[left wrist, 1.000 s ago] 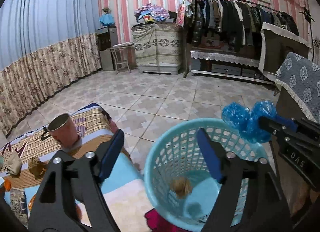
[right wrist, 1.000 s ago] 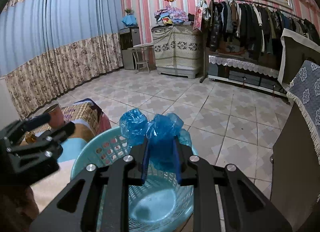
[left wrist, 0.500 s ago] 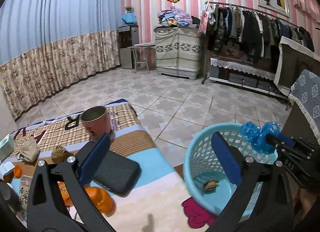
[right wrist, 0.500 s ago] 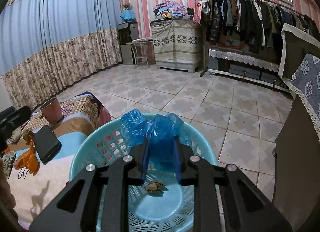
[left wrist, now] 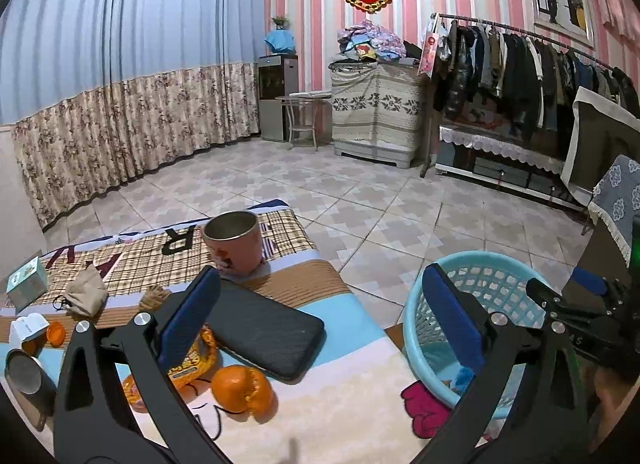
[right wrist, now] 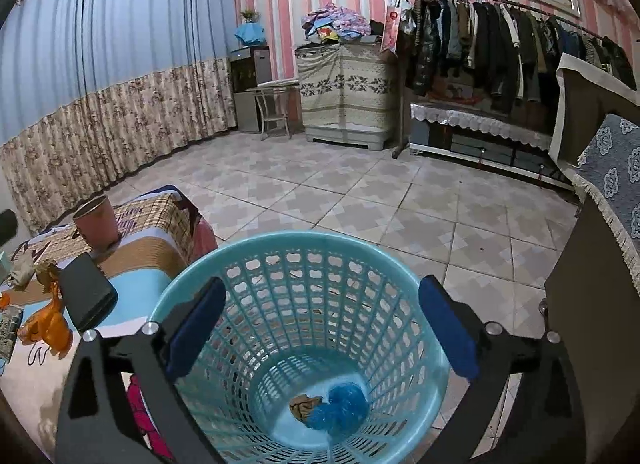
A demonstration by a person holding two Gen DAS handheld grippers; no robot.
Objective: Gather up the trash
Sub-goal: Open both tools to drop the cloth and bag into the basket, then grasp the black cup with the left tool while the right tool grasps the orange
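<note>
The light blue plastic basket (right wrist: 304,240) stands on the floor beside the low table. At its bottom lie a crumpled blue plastic bag (right wrist: 342,410) and a brown scrap (right wrist: 304,406). Above the basket hangs my right gripper (right wrist: 322,288), its jaws opening with nothing between them. My left gripper (left wrist: 318,284) is open and empty over the table's cloth (left wrist: 360,376). Below it lie an orange peel (left wrist: 240,386), an orange wrapper (left wrist: 192,360) and crumpled brown paper (left wrist: 86,296). The left wrist view also shows the basket (left wrist: 480,260) and the right gripper (left wrist: 560,304) at the right.
A black case (left wrist: 264,328), a pink cup (left wrist: 234,246), a small box (left wrist: 26,284) and a can (left wrist: 24,376) share the table. A dark cabinet (right wrist: 592,304) stands right of the basket. Tiled floor (right wrist: 360,191) stretches to a clothes rack (right wrist: 500,35).
My right gripper has opened and the blue bag has dropped to the basket's bottom. My left gripper has opened wider and swung left from the basket to over the table.
</note>
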